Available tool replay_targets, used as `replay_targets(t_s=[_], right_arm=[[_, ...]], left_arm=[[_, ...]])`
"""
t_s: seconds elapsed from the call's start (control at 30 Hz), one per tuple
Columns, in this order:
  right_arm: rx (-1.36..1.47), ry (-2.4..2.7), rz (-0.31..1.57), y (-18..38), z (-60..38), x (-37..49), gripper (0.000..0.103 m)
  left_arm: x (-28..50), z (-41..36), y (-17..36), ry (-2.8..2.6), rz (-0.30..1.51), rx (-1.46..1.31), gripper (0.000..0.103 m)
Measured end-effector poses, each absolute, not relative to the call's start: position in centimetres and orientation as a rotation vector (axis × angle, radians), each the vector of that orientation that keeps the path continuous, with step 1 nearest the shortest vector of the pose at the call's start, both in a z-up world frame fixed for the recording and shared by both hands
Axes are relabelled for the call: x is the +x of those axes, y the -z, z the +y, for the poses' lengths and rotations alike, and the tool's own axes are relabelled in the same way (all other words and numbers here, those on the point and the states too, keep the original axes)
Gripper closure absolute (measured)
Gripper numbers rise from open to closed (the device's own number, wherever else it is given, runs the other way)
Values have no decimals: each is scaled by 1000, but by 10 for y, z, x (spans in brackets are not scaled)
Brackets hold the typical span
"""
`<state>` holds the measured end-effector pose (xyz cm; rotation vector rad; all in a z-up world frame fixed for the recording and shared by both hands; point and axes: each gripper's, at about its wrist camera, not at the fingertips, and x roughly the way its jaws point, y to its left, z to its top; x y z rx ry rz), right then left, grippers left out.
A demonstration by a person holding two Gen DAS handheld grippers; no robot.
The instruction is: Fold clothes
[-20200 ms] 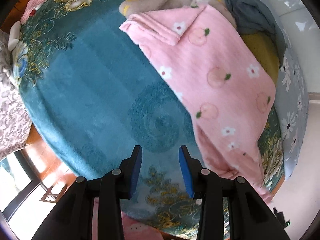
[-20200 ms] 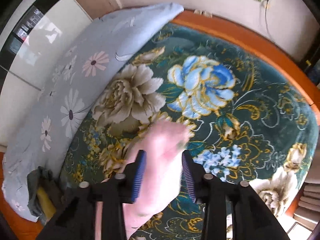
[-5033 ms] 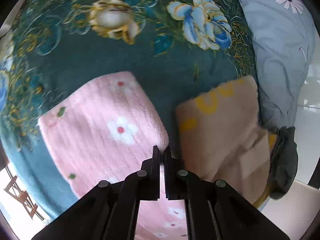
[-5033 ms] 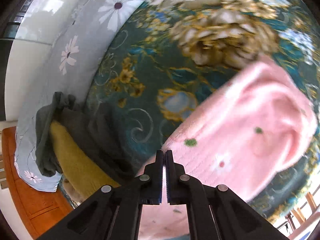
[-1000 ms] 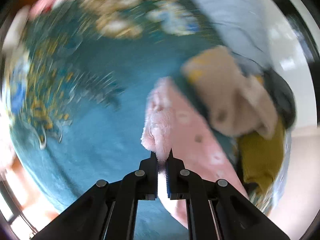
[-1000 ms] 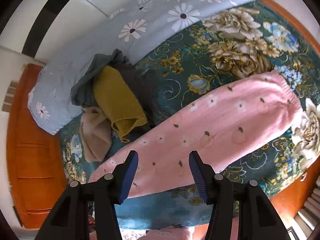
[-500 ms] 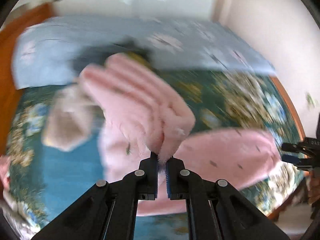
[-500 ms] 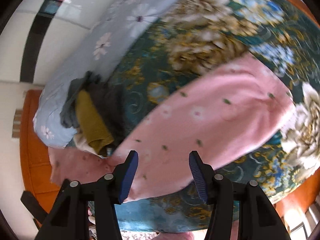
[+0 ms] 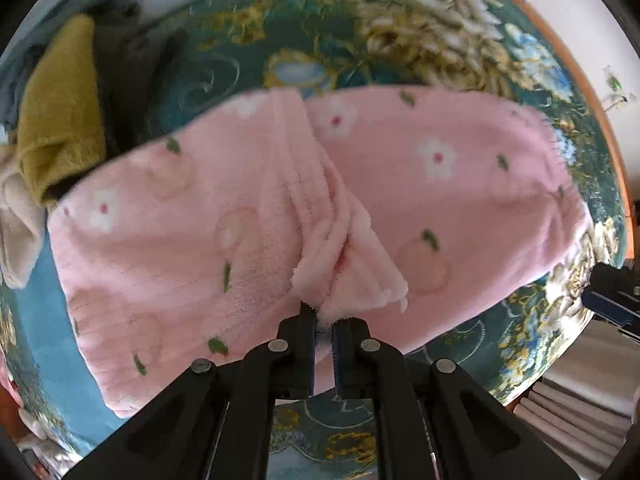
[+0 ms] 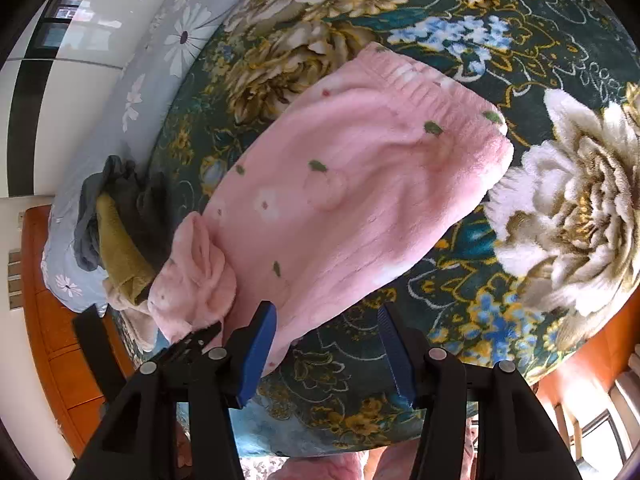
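Down at the lens, the left gripper [image 9: 324, 322] pinches a bunched hem of the pink trousers [image 9: 460, 200], pointing straight down over their middle. We're mid-fold, I'd say: the leg end is being carried over towards the waistband [image 10: 432, 92]. Next comes laying that hem flat and square, then letting go. Off to the side, the right gripper [image 10: 326, 350] hangs spread and empty, tilted down near the bed [image 10: 500, 12] edge. Beyond, blurred, a clothes heap [image 9: 60, 92].
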<state>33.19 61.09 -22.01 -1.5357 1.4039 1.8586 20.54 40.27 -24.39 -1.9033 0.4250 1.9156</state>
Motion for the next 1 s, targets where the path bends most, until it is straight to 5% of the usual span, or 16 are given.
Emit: replay_targets(t_s=[0.03, 0.1, 0.13, 0.17, 0.57, 0.67, 0.77, 1.0], right_arm=[[-1520, -1866, 1411, 221, 614, 332, 46], [-1470, -1861, 1439, 226, 623, 336, 46], [-1443, -1855, 1455, 229, 629, 338, 46], [-1409, -1839, 1477, 234, 636, 342, 46], [-1028, -1545, 1765, 308, 712, 389, 39], [-1069, -1499, 1784, 320, 710, 377, 50], [-1068, -1467, 1790, 322, 705, 372, 61], [-1021, -1406, 1826, 334, 706, 371, 58]], left_arm=[[202, 399, 243, -1903, 381, -1933, 93], [197, 392, 237, -1868, 291, -1974, 74], [196, 389, 233, -1854, 265, -1983, 56], [195, 385, 226, -1845, 232, -1982, 53], [169, 252, 146, -2173, -184, -2100, 52], [169, 219, 136, -2228, -279, -2157, 52], [165, 211, 136, -2236, -284, -2213, 52], [151, 243, 114, -2240, -171, -2165, 52]])
